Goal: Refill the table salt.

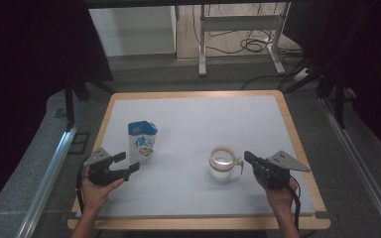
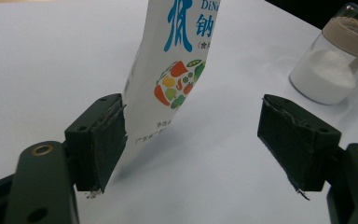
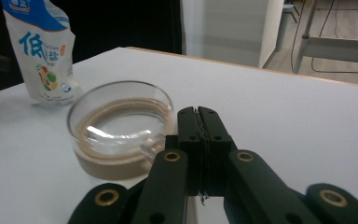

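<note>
A blue-and-white salt pouch stands upright on the left of the white table mat. My left gripper is open just in front of it. In the left gripper view the pouch rises beside the left jaw's pad, with the gap mostly bare. A glass jar with a tan seal ring holds white powder. My right gripper is shut on nothing, its tips just right of the jar by its wire clasp.
The wooden table edge frames the mat. Behind the table stand a white desk frame and floor cables. Dark curtains hang on both sides. Open mat lies between pouch and jar and toward the far edge.
</note>
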The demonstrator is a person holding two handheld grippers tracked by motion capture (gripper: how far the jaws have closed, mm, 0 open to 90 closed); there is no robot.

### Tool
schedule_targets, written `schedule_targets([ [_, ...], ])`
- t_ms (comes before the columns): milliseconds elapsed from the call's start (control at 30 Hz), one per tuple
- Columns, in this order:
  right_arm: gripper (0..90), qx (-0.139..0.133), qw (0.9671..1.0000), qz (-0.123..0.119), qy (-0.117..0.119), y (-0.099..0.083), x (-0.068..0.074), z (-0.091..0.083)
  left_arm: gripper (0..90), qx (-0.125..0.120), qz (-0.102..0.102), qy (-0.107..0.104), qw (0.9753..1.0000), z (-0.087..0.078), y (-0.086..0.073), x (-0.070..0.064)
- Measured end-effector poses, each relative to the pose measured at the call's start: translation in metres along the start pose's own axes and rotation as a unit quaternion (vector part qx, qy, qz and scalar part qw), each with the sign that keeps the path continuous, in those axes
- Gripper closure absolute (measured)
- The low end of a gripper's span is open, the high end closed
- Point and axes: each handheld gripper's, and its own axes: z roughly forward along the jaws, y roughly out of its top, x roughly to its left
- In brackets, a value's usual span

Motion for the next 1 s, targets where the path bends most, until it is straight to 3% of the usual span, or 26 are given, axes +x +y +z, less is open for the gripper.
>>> schedule_targets([
  [133,81.5,0.002,0.9999,0.012,-0.004,-0.008,-0.012,-0.003,23.7,0.0,0.001,0.0,1.0,0.0,0.0,-0.001],
  [233,68.4,0.005,0.9998,0.02,-0.008,-0.013,-0.019,-0.005,23.9,0.0,0.0,0.001,1.0,0.001,-0.001,-0.001],
  [367,60.0,0.016,0.9994,0.025,-0.017,-0.02,-0.028,-0.005,24.0,0.001,0.001,0.003,1.0,0.001,-0.001,-0.002],
  [800,50.4,0.07,0.9955,0.039,-0.052,-0.047,-0.05,-0.003,24.2,0.002,0.005,0.003,1.0,0.001,-0.003,-0.003],
  [1000,48.3,0.069,0.9954,0.035,-0.057,-0.047,-0.049,-0.005,24.2,0.002,0.007,0.003,1.0,0.001,-0.003,-0.003],
])
